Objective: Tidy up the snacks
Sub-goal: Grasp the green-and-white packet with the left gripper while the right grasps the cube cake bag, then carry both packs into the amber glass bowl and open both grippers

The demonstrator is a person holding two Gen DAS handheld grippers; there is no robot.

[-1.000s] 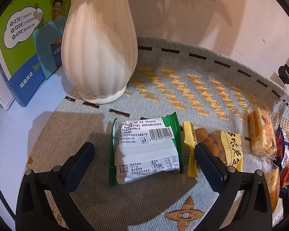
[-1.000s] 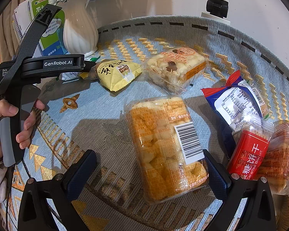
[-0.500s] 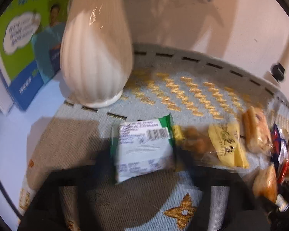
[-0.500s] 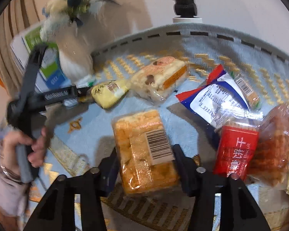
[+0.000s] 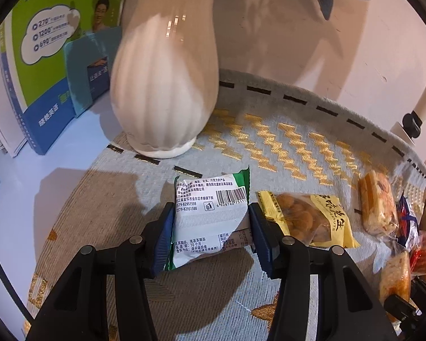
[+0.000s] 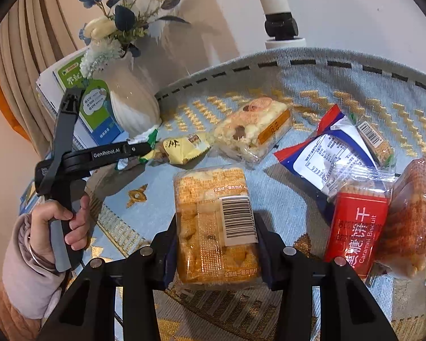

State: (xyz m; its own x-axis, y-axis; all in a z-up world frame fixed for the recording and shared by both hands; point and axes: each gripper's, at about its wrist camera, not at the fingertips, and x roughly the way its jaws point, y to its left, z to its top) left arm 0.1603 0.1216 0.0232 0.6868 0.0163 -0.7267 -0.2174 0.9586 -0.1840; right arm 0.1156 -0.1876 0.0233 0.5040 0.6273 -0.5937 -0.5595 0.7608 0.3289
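Note:
A white packet with green edges [image 5: 210, 221] lies label up on the woven cloth [image 5: 272, 142], and my left gripper [image 5: 211, 209] is shut on its two sides. In the right wrist view a clear pack of orange crackers [image 6: 207, 193] with a barcode label sits between the fingers of my right gripper [image 6: 217, 221]. Its jaws are still closing, and both pads press against the pack's sides. To the far left in that view, a hand [image 6: 68, 218] holds the left gripper's handle.
A yellow peanut packet [image 5: 312, 218] lies just right of the left gripper. A white ribbed vase [image 5: 162, 85] and a green-blue book [image 5: 51, 56] stand behind. A clear pastry pack [image 6: 252, 130], a blue-white packet [image 6: 326, 150] and a red caramel biscuit pack [image 6: 357, 230] lie on the right.
Both grippers went from wide open to closed on their packets. The right gripper also rose a little and rolled, with the cracker pack between its pads.

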